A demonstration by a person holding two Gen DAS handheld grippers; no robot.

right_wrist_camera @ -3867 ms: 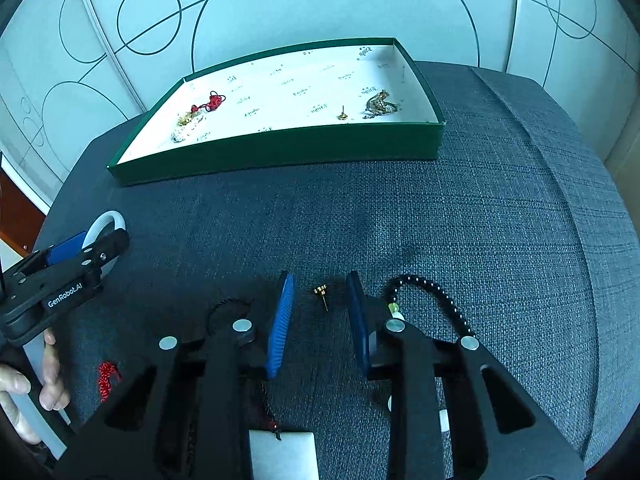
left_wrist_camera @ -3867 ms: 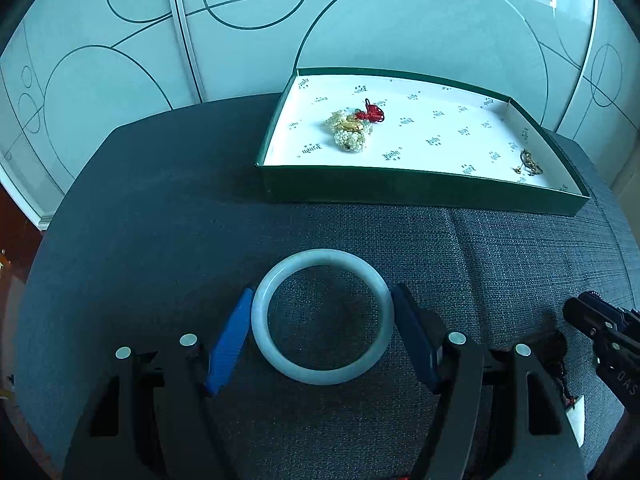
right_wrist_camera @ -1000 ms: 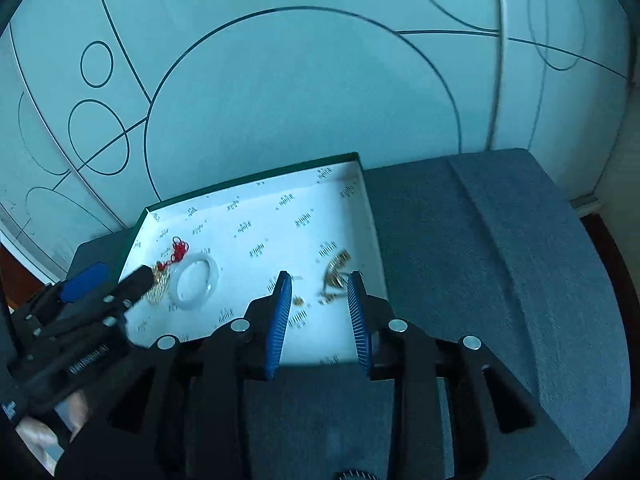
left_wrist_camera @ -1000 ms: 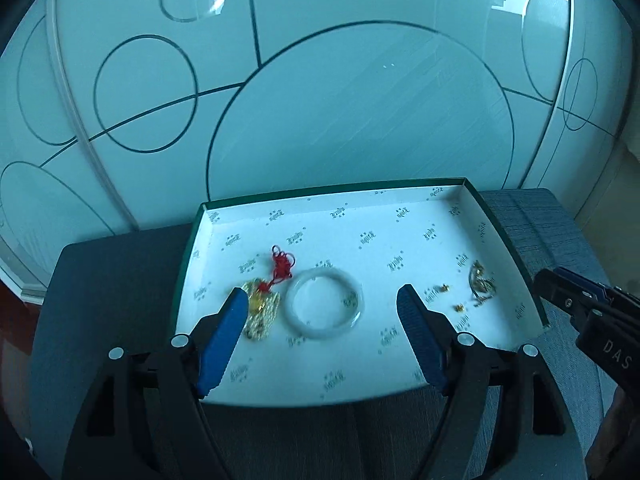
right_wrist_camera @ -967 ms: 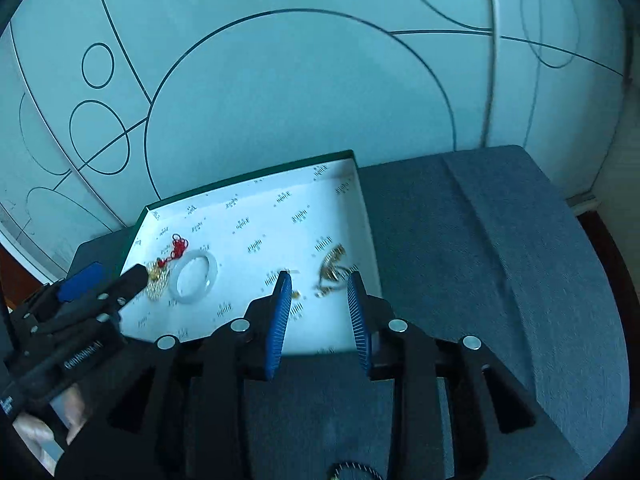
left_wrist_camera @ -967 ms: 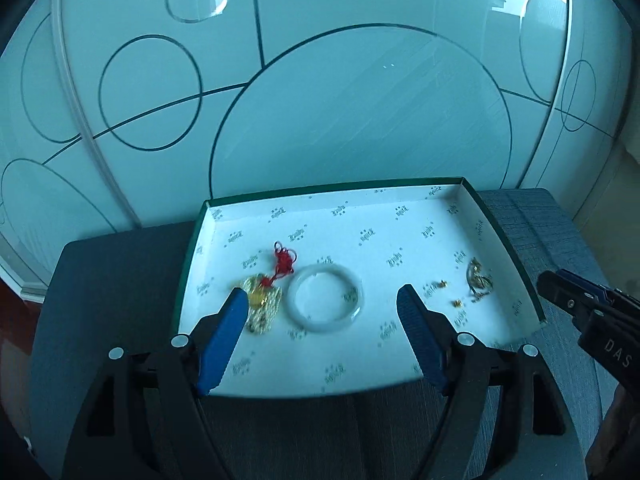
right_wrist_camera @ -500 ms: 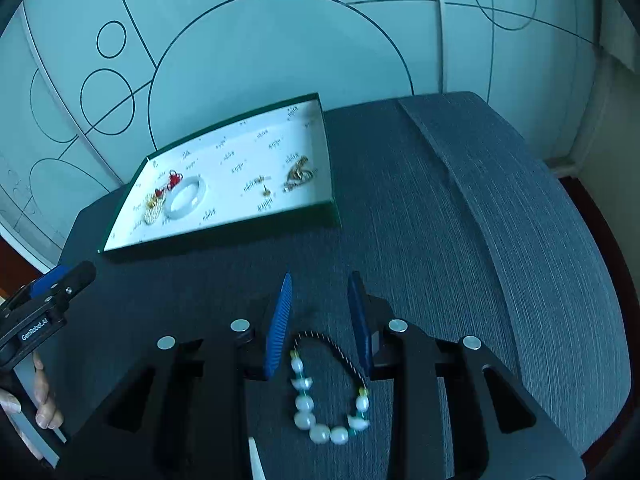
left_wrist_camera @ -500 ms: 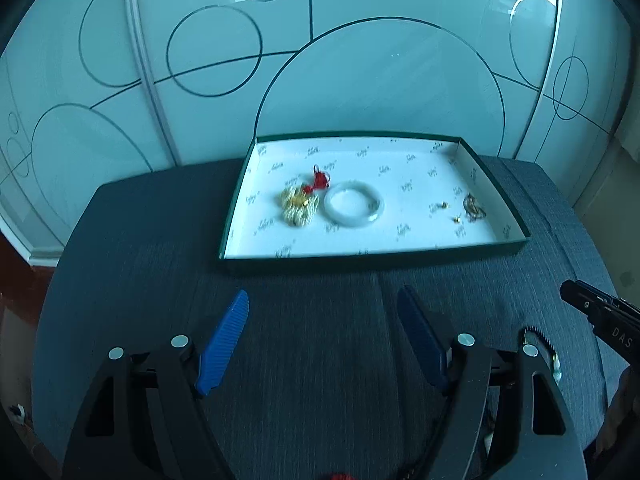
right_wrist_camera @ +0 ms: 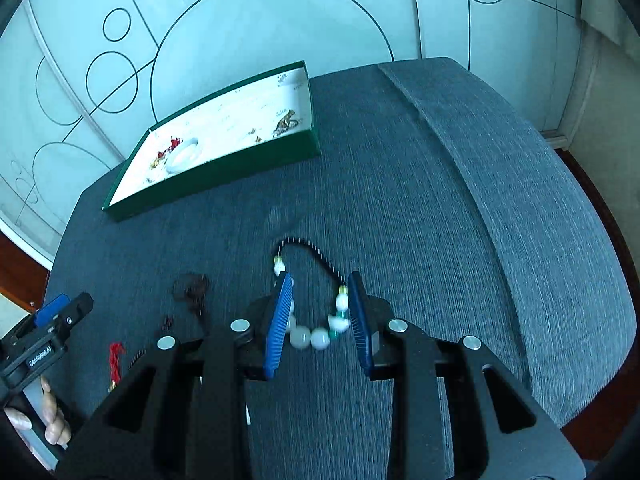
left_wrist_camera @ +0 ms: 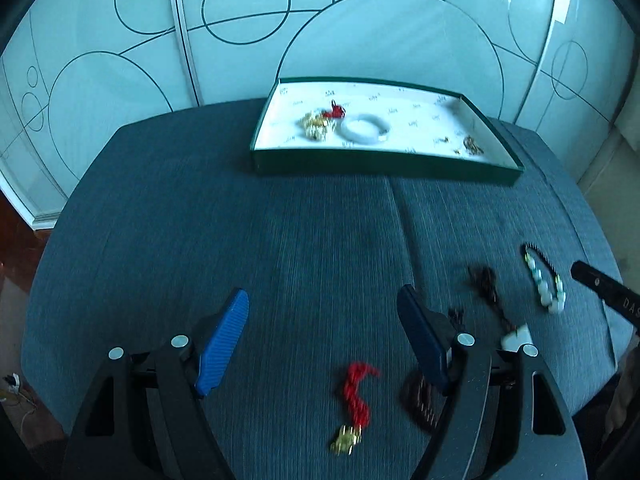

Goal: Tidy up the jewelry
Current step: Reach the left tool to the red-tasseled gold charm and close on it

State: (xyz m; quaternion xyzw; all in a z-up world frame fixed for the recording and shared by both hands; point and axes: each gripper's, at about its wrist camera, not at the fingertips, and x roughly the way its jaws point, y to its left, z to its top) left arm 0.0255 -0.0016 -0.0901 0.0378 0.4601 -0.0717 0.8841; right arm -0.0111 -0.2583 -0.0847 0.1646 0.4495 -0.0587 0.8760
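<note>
Grey-blue woven fabric covers the bench (left_wrist_camera: 304, 216), which stands before a pale glass wall (left_wrist_camera: 380, 36) etched with dark circles and arcs. Green tray (left_wrist_camera: 384, 162), white-lined, sits at the far side of the bench; it holds a pale jade bangle (left_wrist_camera: 365, 129), a gold-and-white beaded piece with a red knot (left_wrist_camera: 322, 122) just left of the bangle, and small gold items (left_wrist_camera: 470, 145) near its right end. Left claw (left_wrist_camera: 322, 334): blue pads spread wide, nothing between them, poised over bare fabric. Red cord charm with a gold end (left_wrist_camera: 355, 402) lies on the bench just below and between its pads; a dark brown comb-like piece (left_wrist_camera: 418, 402) lies beside the right pad, partly hidden by it. Dark brown cord piece (left_wrist_camera: 486, 284) lies further right, its form blurred. Right claw (right_wrist_camera: 318, 320): pads parted a moderate way and released, straddling the white-bead end of a bracelet (right_wrist_camera: 310, 276) of white, green and small black beads that lies flat on the fabric; whether the pads touch the beads cannot be told. A person's fingers (right_wrist_camera: 50, 412) show at the lower left of the right wrist view, around the left claw's handle.
</note>
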